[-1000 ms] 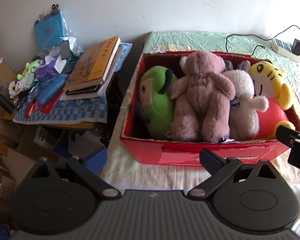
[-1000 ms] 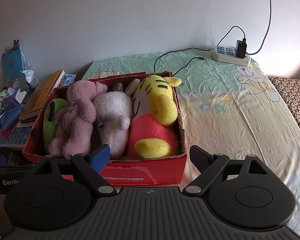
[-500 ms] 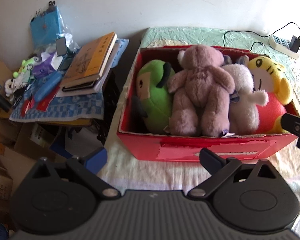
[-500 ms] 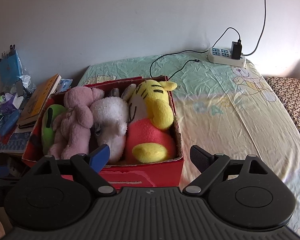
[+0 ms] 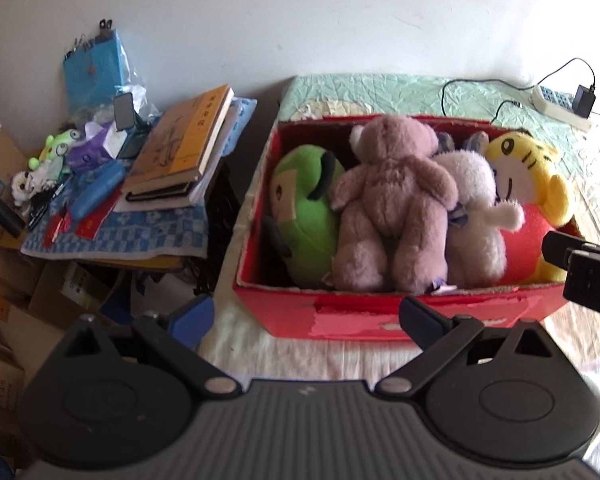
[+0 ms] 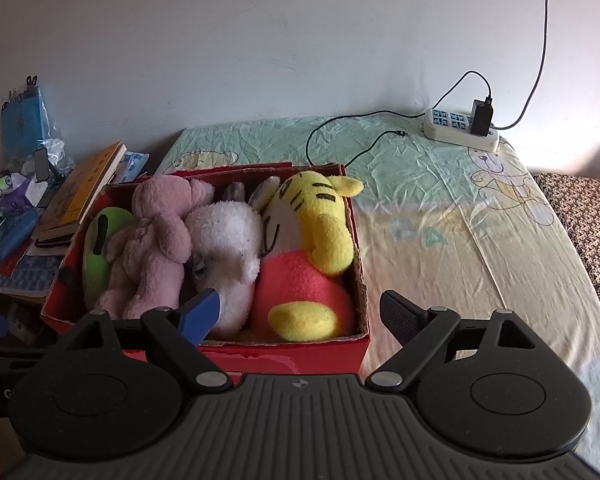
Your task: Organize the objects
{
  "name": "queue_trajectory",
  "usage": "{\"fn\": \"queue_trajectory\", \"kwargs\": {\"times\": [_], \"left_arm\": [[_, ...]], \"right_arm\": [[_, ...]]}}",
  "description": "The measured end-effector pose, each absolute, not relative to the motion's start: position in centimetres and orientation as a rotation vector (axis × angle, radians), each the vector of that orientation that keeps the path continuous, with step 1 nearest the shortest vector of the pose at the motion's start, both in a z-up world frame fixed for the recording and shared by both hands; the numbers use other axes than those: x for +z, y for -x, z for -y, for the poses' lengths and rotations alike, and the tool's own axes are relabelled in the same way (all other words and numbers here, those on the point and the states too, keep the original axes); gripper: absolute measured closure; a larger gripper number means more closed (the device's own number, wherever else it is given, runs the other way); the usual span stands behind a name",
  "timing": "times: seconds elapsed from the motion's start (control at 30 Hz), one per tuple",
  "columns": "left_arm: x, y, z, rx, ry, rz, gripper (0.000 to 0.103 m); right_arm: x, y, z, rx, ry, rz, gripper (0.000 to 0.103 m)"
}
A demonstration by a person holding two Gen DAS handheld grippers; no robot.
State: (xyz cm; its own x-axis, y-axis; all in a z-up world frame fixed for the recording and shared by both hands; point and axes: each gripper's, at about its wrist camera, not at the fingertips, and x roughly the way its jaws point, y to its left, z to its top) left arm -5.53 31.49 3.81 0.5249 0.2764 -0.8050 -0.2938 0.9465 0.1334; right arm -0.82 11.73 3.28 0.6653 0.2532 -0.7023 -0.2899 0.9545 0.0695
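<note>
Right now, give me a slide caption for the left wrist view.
Open left gripper facing a red cardboard box packed with four plush toys on a bed.

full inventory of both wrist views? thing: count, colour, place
box: 1, red, on the bed, open top
green plush: 1, green, left end of box
bear: 1, mauve-pink, in box beside green plush, back to camera
white plush: 1, white, in box between bear and tiger
tiger: 1, yellow and red, right end of box
bed: 1, pale green and yellow sheet, under box
power strip: 1, white, black charger plugged in, far end of bed
books: stack, orange cover on top, side table left of the bed
blue case: 1, blue, left of books
left gripper: 1, black, open, near box front
right gripper: 1, black, open, over box's near right corner
</note>
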Motion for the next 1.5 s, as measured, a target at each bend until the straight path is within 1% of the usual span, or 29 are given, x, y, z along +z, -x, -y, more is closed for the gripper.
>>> {"fn": "queue_trajectory", "kwargs": {"times": [0.5, 0.87, 1.1, 1.5], "left_arm": [[4.5, 3.8, -31.7, 0.315, 0.011, -0.924, 0.004], [3.4, 1.4, -31.3, 0.286, -0.026, -0.949, 0.004], [2.8, 1.4, -31.7, 0.296, -0.026, -0.966, 0.004], [3.4, 3.4, -30.8, 0.291, -0.042, -0.950, 0.004]], "right_arm": [[4.0, -0.4, -13.3, 0.335, 0.083, -0.749, 0.014], [3.0, -1.9, -13.0, 0.361, -0.002, -0.784, 0.014], [2.6, -1.7, -13.1, 0.376, -0.011, -0.816, 0.014], [3.3, 0.0, -12.2, 0.376, -0.009, -0.803, 0.014]]}}
